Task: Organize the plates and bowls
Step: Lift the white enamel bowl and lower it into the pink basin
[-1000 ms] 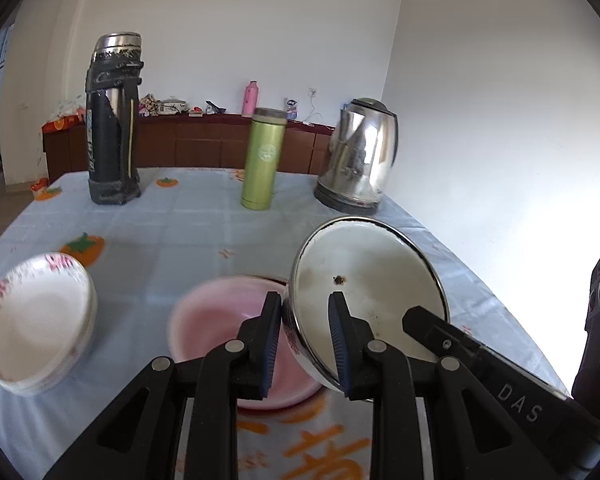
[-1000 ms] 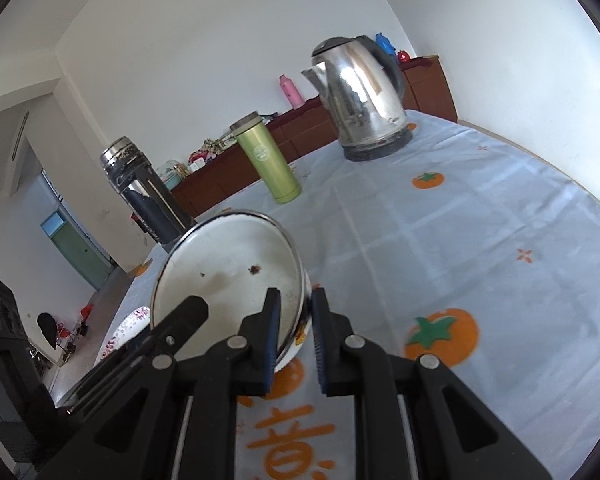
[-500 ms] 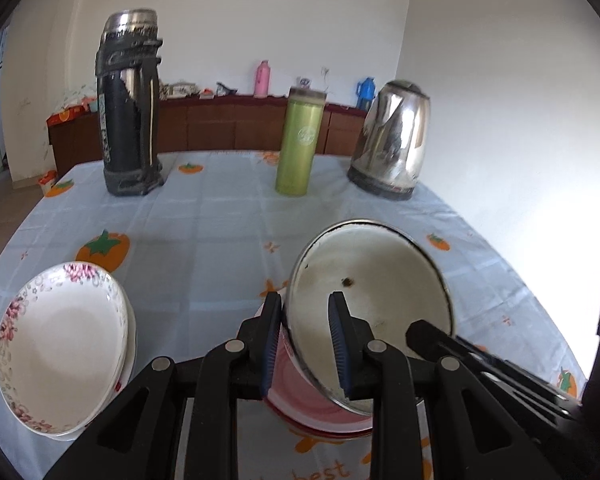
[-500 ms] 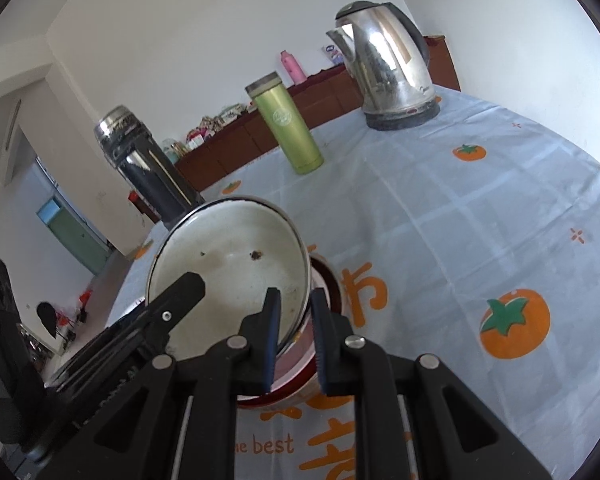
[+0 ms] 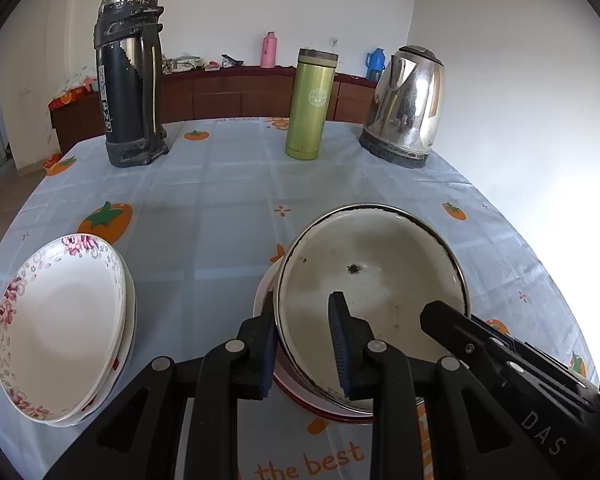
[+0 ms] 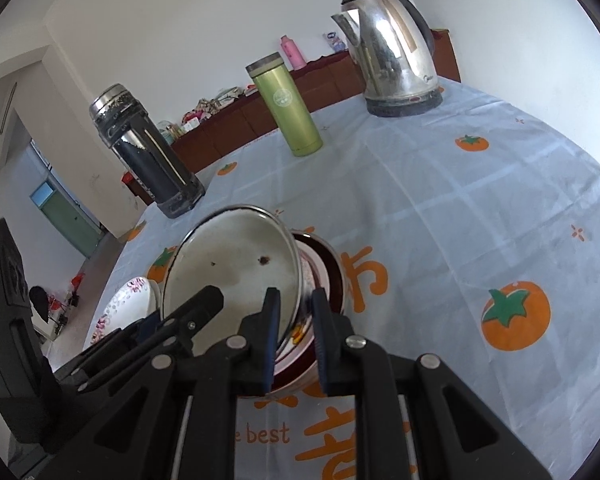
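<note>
The white enamel bowl (image 5: 374, 276) is seen low and right of centre in the left wrist view, tilted, with a dark chip in its bottom, and it is nested into a pink bowl (image 5: 265, 294) that peeks out along its left and lower edge. Its near rim is pinched by the left tool (image 5: 302, 346), one blue pad outside and one inside the wall. In the right wrist view the opposite rim is clamped by the right tool (image 6: 293, 330), pads nearly together on the thin wall. At the lower left of the left view a stack of floral plates (image 5: 60, 316) is found, apart from the bowls. Everything is carried on the bench (image 5: 220, 200), covered in a pale blue cloth with orange fruit prints. Along the upper part of that frame a black thermos (image 5: 130, 96), a green flask (image 5: 310, 106) and a steel kettle (image 5: 406, 108) are lined up, upright.
</note>
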A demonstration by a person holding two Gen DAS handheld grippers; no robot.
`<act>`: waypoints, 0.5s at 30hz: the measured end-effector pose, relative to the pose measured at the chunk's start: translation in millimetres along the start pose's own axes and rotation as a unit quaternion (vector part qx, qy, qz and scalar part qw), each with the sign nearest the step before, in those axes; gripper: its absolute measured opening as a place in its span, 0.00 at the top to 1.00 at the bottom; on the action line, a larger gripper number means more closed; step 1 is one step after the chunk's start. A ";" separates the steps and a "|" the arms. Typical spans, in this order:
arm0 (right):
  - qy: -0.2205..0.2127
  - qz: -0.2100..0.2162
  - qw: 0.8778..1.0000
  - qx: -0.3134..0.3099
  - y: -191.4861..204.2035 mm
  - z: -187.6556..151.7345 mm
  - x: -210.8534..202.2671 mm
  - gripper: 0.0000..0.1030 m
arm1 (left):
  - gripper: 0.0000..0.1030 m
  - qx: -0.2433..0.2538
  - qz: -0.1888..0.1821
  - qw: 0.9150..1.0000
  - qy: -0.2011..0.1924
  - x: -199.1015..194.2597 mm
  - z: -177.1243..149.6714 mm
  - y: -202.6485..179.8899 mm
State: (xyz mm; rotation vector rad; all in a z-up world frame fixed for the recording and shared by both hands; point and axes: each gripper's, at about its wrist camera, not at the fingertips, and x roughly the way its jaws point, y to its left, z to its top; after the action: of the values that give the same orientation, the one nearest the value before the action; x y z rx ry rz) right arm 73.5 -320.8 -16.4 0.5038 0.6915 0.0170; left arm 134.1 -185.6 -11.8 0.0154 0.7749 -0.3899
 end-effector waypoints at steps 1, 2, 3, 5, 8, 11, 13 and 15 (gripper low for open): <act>0.001 0.001 1.000 0.000 -0.4 0.3 0.3 0.84 | 0.74 -0.001 -0.001 1.000 0.003 -0.4 0.5 0.5; 0.002 0.003 1.000 0.002 -1.3 0.2 0.2 0.84 | 0.74 -0.004 -0.002 1.000 0.005 -1.1 0.6 0.9; 0.002 0.003 1.000 0.003 -2.2 0.2 0.4 0.84 | 0.74 -0.004 -0.001 1.000 0.004 -1.2 1.0 1.0; 0.005 0.004 1.000 0.004 -3.4 0.5 1.6 0.84 | 0.74 0.004 0.003 1.000 0.001 -2.8 1.5 -0.9; 0.005 -0.002 1.000 0.001 -4.2 0.9 2.1 0.82 | 0.74 0.007 0.008 1.000 -0.001 -4.0 1.0 -2.0; 0.006 -0.001 1.000 0.004 -5.9 0.9 2.9 0.82 | 0.74 0.009 0.011 1.000 -0.003 -2.9 0.3 -2.4; 0.004 -0.004 1.000 -0.001 -4.6 0.7 3.3 0.82 | 0.74 0.012 0.014 1.000 -0.004 -3.0 -0.2 -3.3; 0.000 -0.013 1.000 -0.013 -1.6 -0.4 3.1 0.82 | 0.74 0.014 0.014 1.000 -0.003 -2.9 0.4 -3.3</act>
State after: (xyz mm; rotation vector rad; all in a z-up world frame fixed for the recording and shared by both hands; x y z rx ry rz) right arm 75.4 -321.5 -19.4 0.4705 0.6968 0.0021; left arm 131.4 -187.8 -9.1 0.0525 0.7630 -0.3738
